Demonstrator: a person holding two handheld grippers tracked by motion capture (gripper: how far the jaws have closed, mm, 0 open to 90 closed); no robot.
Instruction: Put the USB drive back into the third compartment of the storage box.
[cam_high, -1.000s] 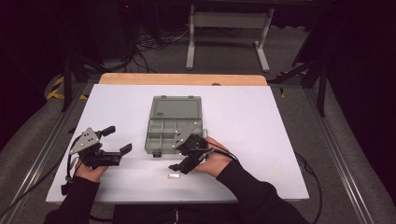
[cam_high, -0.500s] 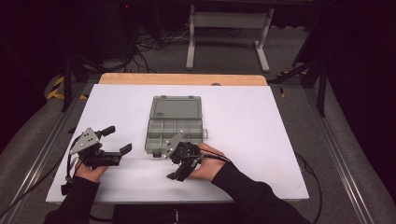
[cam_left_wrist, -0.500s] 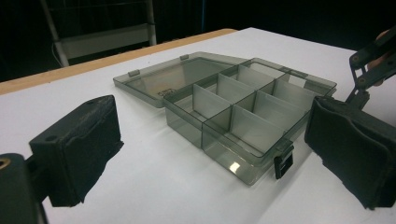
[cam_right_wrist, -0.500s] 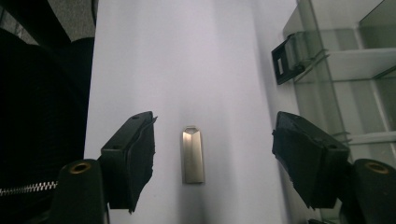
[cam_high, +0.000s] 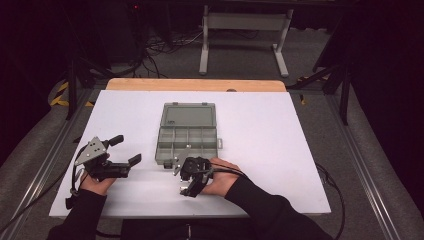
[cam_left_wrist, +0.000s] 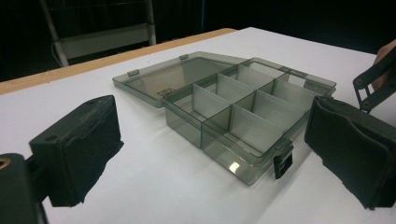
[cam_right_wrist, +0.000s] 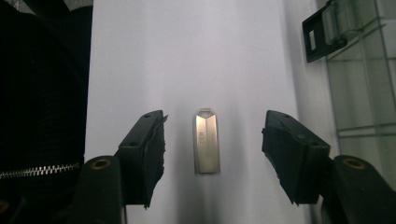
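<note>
One white surface (cam_high: 260, 150), one wooden strip along its 12 o'clock edge. Two hand-held grippers, one per hand.

Right hand-held gripper (cam_high: 189, 176): low over the surface near the 6 o'clock edge, just off the box's near left corner. Jaws part open and just been closing. In the right gripper view, right hand-held gripper (cam_right_wrist: 212, 149) has one small metal USB stick (cam_right_wrist: 207, 141) lying flat between its two pads, long axis running 12 to 6 in that view. Clear white gap either side; pads not touching it. Nothing gripped.

Left hand-held gripper (cam_high: 120, 150): at the surface's 8 o'clock, held by the left hand (cam_high: 95, 182), jaws pointing toward 3 o'clock at the box. Jaws wide apart, nothing between them. Left gripper view confirms: two black pads spread wide, left hand-held gripper (cam_left_wrist: 219, 154) looking at the box, empty.

One clear grey plastic box (cam_high: 186, 142), middle of the surface, lid (cam_high: 189, 115) laid fully open and flat at the 12 o'clock side. Tray divided into compartments: the left gripper view shows six, in two rows. They look empty from there. One black latch (cam_left_wrist: 283, 161) hangs on the tray's front edge; the same latch sits at 1 o'clock in the right gripper view.
</note>
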